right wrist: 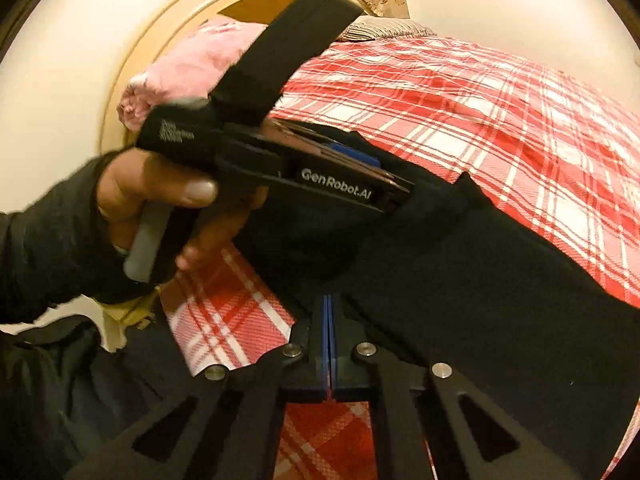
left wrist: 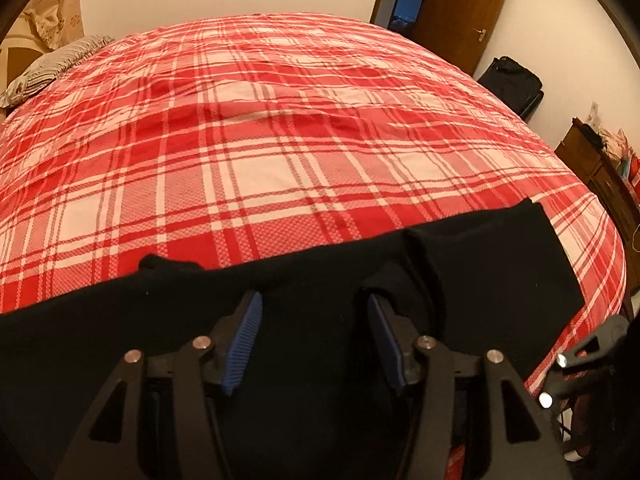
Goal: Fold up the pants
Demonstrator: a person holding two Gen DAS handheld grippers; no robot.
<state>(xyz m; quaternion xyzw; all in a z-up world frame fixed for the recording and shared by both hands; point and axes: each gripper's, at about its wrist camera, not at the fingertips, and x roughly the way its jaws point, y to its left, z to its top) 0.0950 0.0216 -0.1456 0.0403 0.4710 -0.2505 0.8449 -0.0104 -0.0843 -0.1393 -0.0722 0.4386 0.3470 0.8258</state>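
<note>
Black pants (left wrist: 480, 280) lie along the near edge of a bed with a red and white plaid sheet (left wrist: 280, 140). My left gripper (left wrist: 314, 308) is open, its blue pads (left wrist: 244, 336) spread wide over the black cloth. In the right wrist view the pants (right wrist: 480, 300) run from the middle to the lower right. My right gripper (right wrist: 328, 304) is shut, its blue pads pressed together at the edge of the pants; I cannot see whether cloth is pinched between them. The left gripper (right wrist: 360, 156), held in a hand, also shows there, with its fingers down on the pants.
A striped pillow (left wrist: 52, 68) lies at the bed's far left. A pink blanket (right wrist: 188, 64) sits by the cream headboard (right wrist: 160, 24). A brown door (left wrist: 460, 4), a black bag (left wrist: 512, 80) and a wooden cabinet (left wrist: 600, 168) stand along the right wall.
</note>
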